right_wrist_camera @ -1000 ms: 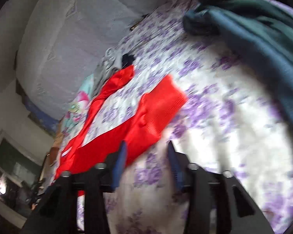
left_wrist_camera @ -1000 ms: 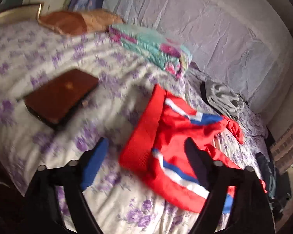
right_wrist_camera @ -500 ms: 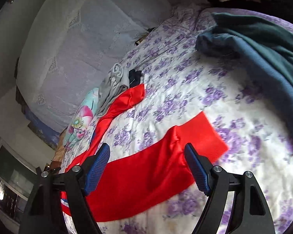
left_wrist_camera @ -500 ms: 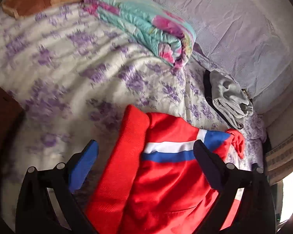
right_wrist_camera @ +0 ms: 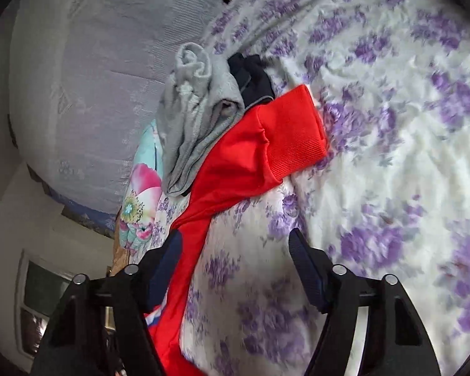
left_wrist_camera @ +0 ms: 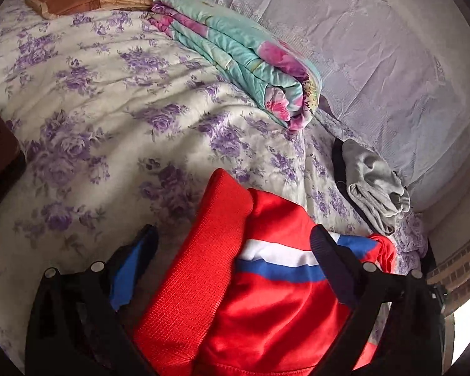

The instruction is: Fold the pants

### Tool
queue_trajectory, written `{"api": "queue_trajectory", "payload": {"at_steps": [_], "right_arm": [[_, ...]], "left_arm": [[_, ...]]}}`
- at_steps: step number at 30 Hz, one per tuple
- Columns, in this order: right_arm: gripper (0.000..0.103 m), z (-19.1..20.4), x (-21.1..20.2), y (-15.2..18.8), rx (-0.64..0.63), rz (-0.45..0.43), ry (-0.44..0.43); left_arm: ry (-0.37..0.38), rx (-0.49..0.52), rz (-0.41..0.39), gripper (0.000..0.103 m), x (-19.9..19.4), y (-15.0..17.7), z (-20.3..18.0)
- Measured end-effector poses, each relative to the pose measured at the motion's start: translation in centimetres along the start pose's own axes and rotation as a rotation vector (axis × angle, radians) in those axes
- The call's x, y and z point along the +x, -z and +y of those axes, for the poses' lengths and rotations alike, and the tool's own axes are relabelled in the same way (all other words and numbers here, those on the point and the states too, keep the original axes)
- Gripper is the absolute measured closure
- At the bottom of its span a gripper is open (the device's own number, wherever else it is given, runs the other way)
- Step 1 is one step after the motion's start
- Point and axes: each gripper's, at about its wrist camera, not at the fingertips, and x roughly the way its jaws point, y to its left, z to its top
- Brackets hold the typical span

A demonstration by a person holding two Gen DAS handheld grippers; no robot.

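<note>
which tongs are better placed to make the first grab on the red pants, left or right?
Left, probably. The left tongs stand wide open, straddling the red pants at the waistband. The right tongs, jaws closing, have mostly bedsheet between them; only one leg's edge runs by one finger.

You get soft daylight and a sharp left view; your right view smears the floral bedspread (right_wrist_camera: 391, 156). Fisheye bends both edges, corners black.

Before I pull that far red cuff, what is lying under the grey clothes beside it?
A dark garment pokes out from under the grey clothes, next to the red pants' cuff. Most of it is covered, so I cannot tell what it is.
</note>
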Motion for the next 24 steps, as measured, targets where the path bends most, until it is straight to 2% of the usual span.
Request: {"api": "queue_trajectory", "payload": {"at_steps": [1, 2, 4, 6, 7, 8, 10, 14, 17, 21, 22, 24], "right_arm": [[0.042, -0.5, 1.4, -0.6, 0.028, 0.002, 0.0], [0.054, -0.9, 2.4, -1.1, 0.045, -0.01, 0.01], [0.063, -1.5, 3.4, -2.2, 0.067, -0.067, 0.01], [0.07, -2.0, 4.0, -3.2, 0.062, -0.106, -0.024], [0.081, -2.2, 4.2, -3.4, 0.051, -0.116, -0.026], [0.087, -2.5, 4.4, -3.7, 0.043, -0.109, -0.012], [0.086, -2.6, 4.1, -3.9, 0.03, -0.104, -0.028], [0.087, -0.2, 1.3, -3.3, -0.126, -0.213, 0.056], [0.087, 2.0, -2.6, -2.1, -0.205, -0.279, 0.029], [0.087, 3.1, -10.2, 0.8, -0.225, -0.361, -0.038], [0.085, 3.3, -11.8, 1.6, -0.235, -0.381, -0.038], [0.072, 4.3, -13.4, 2.1, -0.271, -0.422, 0.013]], "left_arm": [[0.02, -0.028, 0.001, 0.008, 0.0, -0.1, 0.5], [0.037, -0.048, 0.002, 0.007, 0.1, -0.2, 0.9], [0.064, -0.075, 0.003, 0.006, 0.1, -0.4, 1.3], [0.059, -0.068, 0.0, 0.006, 0.2, -0.4, 1.1], [0.051, -0.058, -0.002, 0.006, 0.3, -0.4, 0.9], [0.041, -0.042, -0.005, 0.006, 0.3, -0.3, 0.6], [0.02, -0.015, -0.014, 0.006, 0.4, -0.3, 0.1], [0.003, -0.002, -0.029, 0.006, 0.1, -0.2, 0.0], [0.011, -0.029, -0.043, 0.006, -0.3, -0.2, 0.6], [0.022, -0.038, -0.053, 0.006, -0.7, -0.1, 0.8], [0.022, -0.032, -0.053, 0.006, -0.7, 0.0, 0.7], [0.025, -0.002, -0.043, 0.006, -0.6, 0.0, 0.2]]}}
